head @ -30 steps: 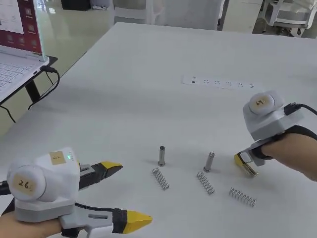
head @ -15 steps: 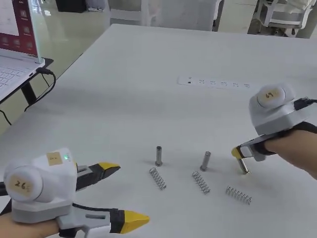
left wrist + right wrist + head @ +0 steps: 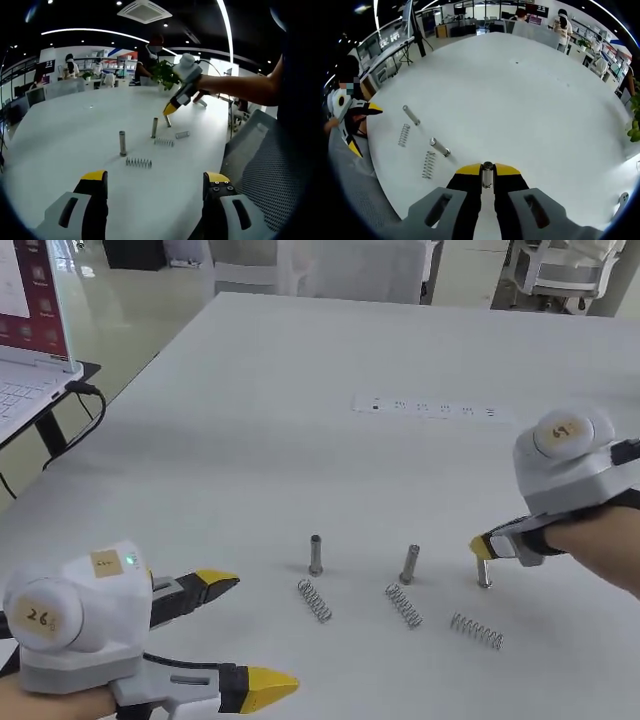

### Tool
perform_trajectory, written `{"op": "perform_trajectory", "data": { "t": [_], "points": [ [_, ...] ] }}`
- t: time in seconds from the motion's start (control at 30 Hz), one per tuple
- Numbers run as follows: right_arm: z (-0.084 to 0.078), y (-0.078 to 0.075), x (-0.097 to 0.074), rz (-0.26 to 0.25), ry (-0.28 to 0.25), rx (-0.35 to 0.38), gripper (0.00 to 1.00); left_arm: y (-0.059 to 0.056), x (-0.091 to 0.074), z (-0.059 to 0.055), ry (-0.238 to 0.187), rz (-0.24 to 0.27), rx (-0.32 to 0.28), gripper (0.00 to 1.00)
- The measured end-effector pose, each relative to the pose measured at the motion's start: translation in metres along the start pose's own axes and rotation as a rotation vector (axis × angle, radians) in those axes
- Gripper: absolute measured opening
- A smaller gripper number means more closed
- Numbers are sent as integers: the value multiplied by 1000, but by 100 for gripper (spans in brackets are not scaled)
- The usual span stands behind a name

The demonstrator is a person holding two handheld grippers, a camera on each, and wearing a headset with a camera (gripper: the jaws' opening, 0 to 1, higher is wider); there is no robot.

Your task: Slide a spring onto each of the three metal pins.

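Two metal pins (image 3: 316,554) (image 3: 410,564) stand upright on the white table (image 3: 300,440). My right gripper (image 3: 481,547) is shut on the top of a third pin (image 3: 484,575), which stands upright with its foot on the table; from the right gripper view that pin (image 3: 487,176) sits between the yellow tips. Three springs (image 3: 314,600) (image 3: 403,605) (image 3: 475,631) lie flat, one in front of each pin. My left gripper (image 3: 245,630) hovers open at the near left, a short way from the pins, with nothing between its fingers (image 3: 95,176).
A white power strip (image 3: 430,408) lies further back on the table. A laptop (image 3: 30,330) with a black cable sits on a stand off the table's left edge. Office chairs (image 3: 560,270) stand beyond the far edge.
My right gripper has lifted and turned the third pin from a slanted pose to upright. The left gripper has stayed put. The head camera has shifted a little.
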State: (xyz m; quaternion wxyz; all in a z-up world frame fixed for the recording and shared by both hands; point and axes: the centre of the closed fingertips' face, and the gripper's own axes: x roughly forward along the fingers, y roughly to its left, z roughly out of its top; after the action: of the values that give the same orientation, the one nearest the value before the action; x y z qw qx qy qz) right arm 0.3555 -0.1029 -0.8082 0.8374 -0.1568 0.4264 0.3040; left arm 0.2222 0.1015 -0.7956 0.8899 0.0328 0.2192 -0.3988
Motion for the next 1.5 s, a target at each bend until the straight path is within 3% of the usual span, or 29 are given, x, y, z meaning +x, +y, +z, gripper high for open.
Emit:
{"op": "perform_trajectory", "data": {
  "t": [0.6, 1.1, 1.5],
  "points": [
    [-10, -2, -8, -3, -12, 10, 6, -3, 2, -1, 11, -8, 7, 74],
    [-8, 0, -8, -4, -25, -13, 9, -4, 2, -1, 10, -9, 7, 73],
    [-10, -2, -23, -18, -53, -21, 12, -4, 2, -2, 13, -13, 6, 73]
  ]
}}
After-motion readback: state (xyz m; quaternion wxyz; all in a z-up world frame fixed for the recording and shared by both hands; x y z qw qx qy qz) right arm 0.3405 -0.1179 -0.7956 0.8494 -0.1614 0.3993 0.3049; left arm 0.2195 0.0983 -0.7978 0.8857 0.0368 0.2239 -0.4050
